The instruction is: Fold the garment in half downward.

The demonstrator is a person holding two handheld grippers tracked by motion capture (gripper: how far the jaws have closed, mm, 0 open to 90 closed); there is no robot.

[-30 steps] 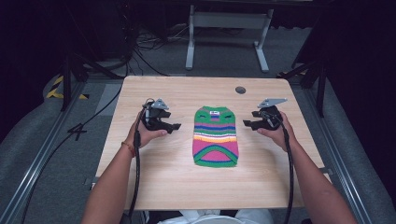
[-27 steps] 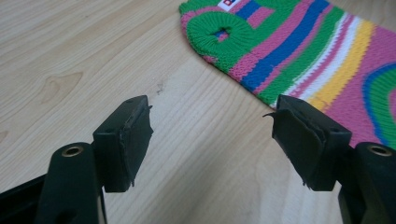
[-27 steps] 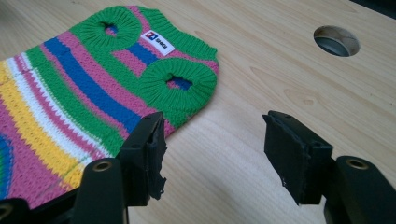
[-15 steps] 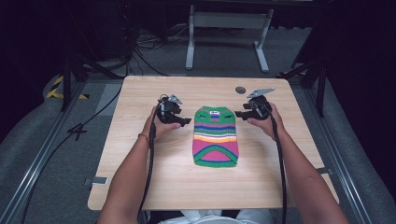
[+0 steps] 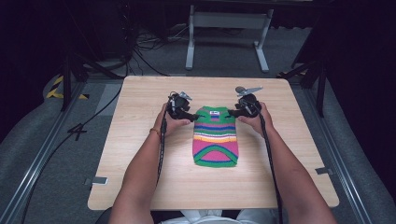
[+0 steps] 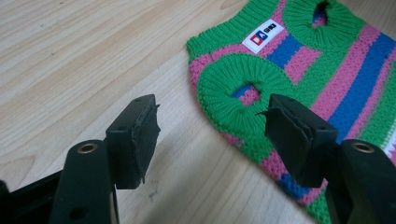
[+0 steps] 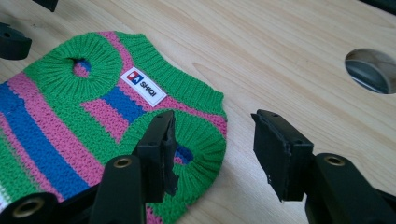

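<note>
A small knitted sweater (image 5: pixel 215 136) with green, pink and blue stripes lies flat on the wooden table (image 5: pixel 140 163), collar away from the person. My left gripper (image 5: pixel 189 115) is at its top left corner and my right gripper (image 5: pixel 236 112) at its top right corner. In the left gripper view the gripper (image 6: pixel 210 126) straddles the sweater's (image 6: pixel 327 70) green armhole edge, pads not touching it. In the right gripper view the gripper (image 7: pixel 212 144) straddles the sweater's (image 7: pixel 56 121) other armhole corner, one jaw over the knit and one over bare wood. Both pairs of jaws have just been closing and stand open.
A round hole (image 5: pixel 240 89) in the tabletop lies just beyond the right gripper, also seen as the hole (image 7: pixel 371 70) in the right gripper view. A white label (image 7: pixel 142 84) sits below the collar. Cables and a metal stand (image 5: pixel 226 28) are on the floor behind the table.
Both hands moved inward and farther up the table, from beside the sweater's middle to its two top corners. Both pairs of jaws look narrower than before.
</note>
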